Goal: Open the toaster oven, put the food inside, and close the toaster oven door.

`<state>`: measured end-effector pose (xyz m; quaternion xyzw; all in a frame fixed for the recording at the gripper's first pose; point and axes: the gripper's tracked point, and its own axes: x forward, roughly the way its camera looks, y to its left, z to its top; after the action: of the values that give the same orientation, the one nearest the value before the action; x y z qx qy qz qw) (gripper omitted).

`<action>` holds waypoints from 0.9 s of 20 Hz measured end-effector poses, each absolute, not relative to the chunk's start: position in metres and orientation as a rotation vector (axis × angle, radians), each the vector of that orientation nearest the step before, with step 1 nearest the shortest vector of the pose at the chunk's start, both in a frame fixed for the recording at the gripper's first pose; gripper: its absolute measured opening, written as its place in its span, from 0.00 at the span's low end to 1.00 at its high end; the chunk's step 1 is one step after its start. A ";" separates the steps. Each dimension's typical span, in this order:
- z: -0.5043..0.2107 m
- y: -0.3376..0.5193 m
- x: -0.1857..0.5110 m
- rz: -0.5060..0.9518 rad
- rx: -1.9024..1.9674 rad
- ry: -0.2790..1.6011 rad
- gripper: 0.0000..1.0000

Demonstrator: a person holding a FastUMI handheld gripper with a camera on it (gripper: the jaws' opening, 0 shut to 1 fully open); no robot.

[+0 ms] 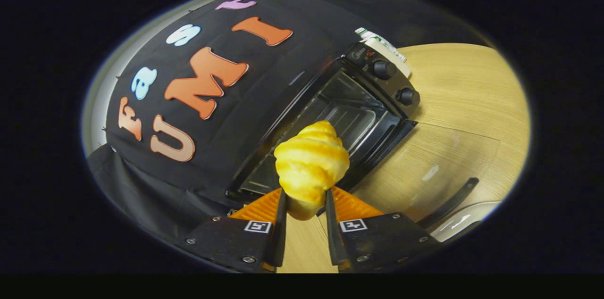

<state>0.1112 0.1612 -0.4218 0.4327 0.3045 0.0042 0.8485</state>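
Here the hand-held gripper [305, 204] was clamped on the croissant [311, 167], both fingers [281, 223] pressing its lower end from either side while the bulk of the pastry stood out ahead of the tips. Just beyond the croissant was the oven [330, 115], and everything else is best placed against it. The oven's glass door [424, 171] lay swung down flat over the counter [467, 91], with its dark handle [448, 202] at the edge farthest from the oven. The cavity was open and looked dark and bare, as far as could be told. On the oven's control panel sat two knobs [384, 69], one beside the other. A pale object [384, 46] rested on top of the oven above the knobs; what it was could not be made out.

By my reading, the opening step was done and the loading step was in hand: the croissant was held in the air in front of the oven's mouth, not yet inside. The next move would call for carrying it forward over the lowered door and into the cavity, setting it down on the floor or rack, then spreading the fingers and backing out clear of the door. Closing would remain after that.

Counted: one hand-held gripper, one croissant, one oven, one door, one handle, two knobs.
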 end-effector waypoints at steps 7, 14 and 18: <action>-0.435 0.174 0.155 0.009 0.967 0.636 0.38; -0.440 0.181 0.172 0.029 1.015 0.614 0.58; -0.440 0.178 0.175 0.031 1.022 0.603 0.60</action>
<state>0.1751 0.1780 -0.4404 0.4815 0.2839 0.0146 0.8291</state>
